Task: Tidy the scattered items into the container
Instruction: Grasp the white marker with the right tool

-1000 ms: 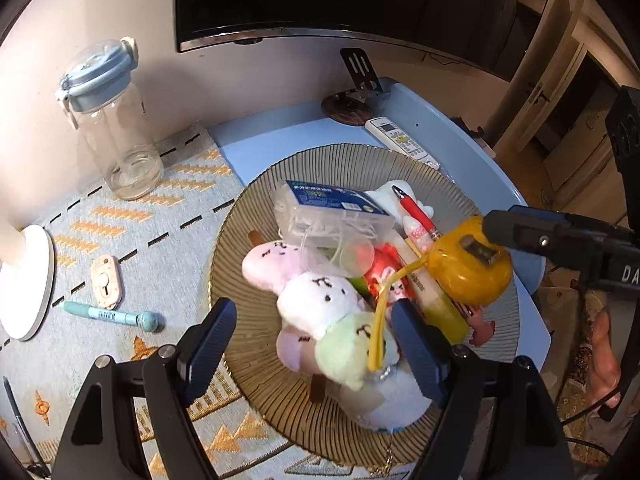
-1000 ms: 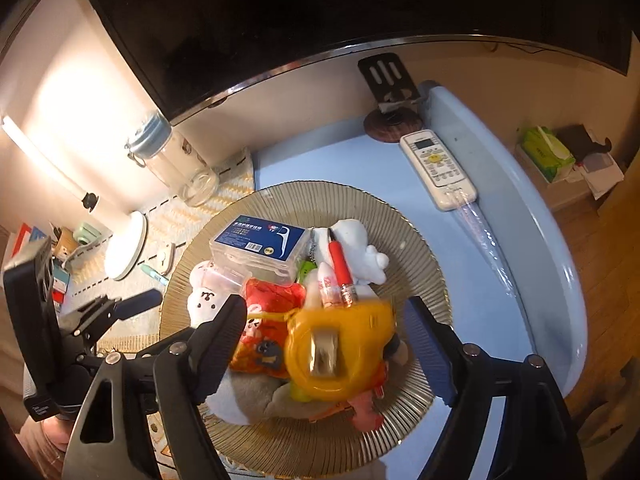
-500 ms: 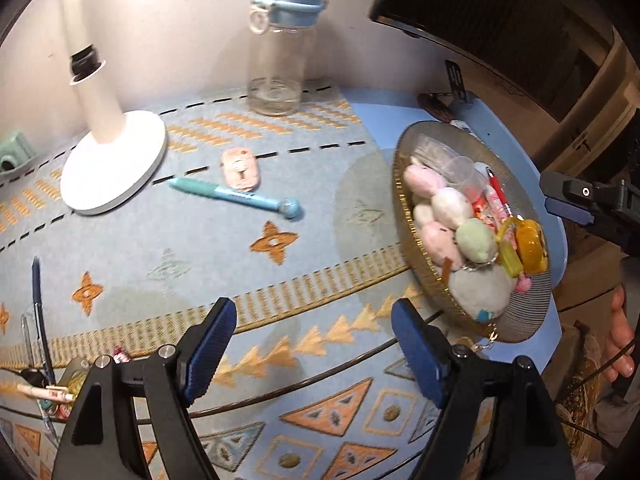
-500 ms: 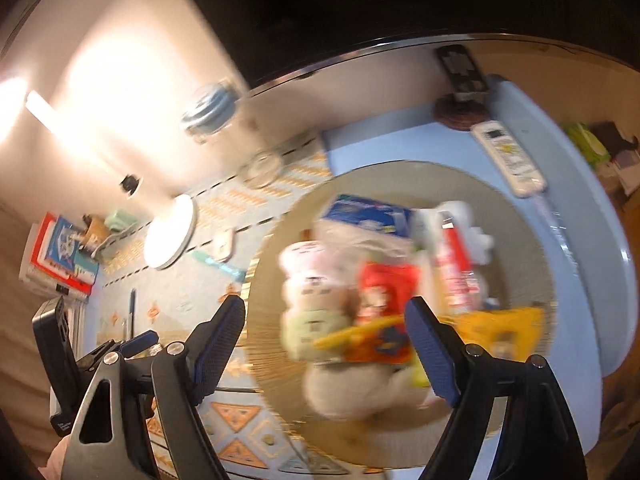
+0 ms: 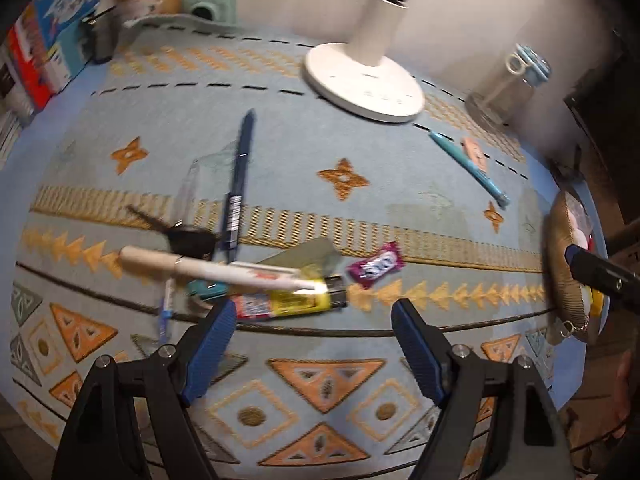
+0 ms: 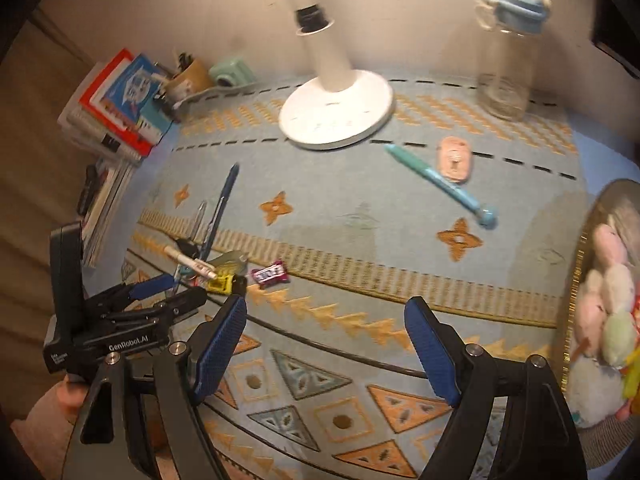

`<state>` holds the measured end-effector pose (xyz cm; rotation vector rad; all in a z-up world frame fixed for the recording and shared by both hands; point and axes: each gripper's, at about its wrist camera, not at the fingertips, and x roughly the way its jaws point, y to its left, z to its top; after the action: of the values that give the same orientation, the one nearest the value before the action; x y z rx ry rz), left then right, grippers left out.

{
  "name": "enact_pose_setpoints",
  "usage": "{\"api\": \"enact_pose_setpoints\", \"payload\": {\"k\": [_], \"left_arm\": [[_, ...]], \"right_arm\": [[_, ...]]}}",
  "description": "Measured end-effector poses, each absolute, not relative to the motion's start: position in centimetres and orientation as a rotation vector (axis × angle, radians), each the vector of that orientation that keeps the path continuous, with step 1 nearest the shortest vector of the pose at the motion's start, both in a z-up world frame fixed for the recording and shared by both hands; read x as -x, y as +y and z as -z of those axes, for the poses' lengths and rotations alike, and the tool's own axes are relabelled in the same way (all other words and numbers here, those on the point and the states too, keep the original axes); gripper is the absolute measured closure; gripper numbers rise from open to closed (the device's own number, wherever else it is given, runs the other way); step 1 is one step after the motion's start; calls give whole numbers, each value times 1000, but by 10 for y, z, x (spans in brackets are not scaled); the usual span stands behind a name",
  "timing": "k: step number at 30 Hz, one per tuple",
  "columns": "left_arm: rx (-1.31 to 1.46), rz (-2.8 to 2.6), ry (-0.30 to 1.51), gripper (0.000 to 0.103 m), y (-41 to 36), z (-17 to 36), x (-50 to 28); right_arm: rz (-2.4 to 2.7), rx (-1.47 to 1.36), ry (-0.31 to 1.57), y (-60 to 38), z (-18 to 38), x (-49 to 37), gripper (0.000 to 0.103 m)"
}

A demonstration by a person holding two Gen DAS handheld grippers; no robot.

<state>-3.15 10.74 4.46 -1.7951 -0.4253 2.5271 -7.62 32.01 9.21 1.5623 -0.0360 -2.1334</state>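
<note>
Left gripper is coming over the small pile to take the next item

The left gripper is hovering with jaws wide and empty just before the yellow lighter; to grip it cleanly, it should be lowering straight over it, away from the white pen lying across. The purple candy is lying just beside, the teal pen farther. The right gripper is waiting, jaws wide too. The plate with the toys is standing well apart at the right edge of the tabletop.

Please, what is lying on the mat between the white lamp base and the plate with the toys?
Between the lamp base and the plate, the right wrist view shows a teal pen and a small pink tag beside it.
</note>
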Motion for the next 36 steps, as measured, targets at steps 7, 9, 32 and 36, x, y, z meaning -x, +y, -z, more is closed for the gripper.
{"api": "enact_pose_setpoints", "payload": {"k": [7, 9, 32, 36], "left_arm": [[1786, -2596, -609, 25, 30, -42, 17], [1770, -2616, -625, 25, 16, -43, 15], [1751, -2505, -723, 25, -19, -18, 23], [1732, -2490, -629, 25, 1, -19, 34]], "right_arm": [[1969, -1494, 144, 222, -77, 71, 61], [1943, -1477, 205, 197, -72, 73, 61], [1894, -1469, 169, 163, -47, 97, 90], [1967, -1467, 9, 198, -63, 107, 90]]}}
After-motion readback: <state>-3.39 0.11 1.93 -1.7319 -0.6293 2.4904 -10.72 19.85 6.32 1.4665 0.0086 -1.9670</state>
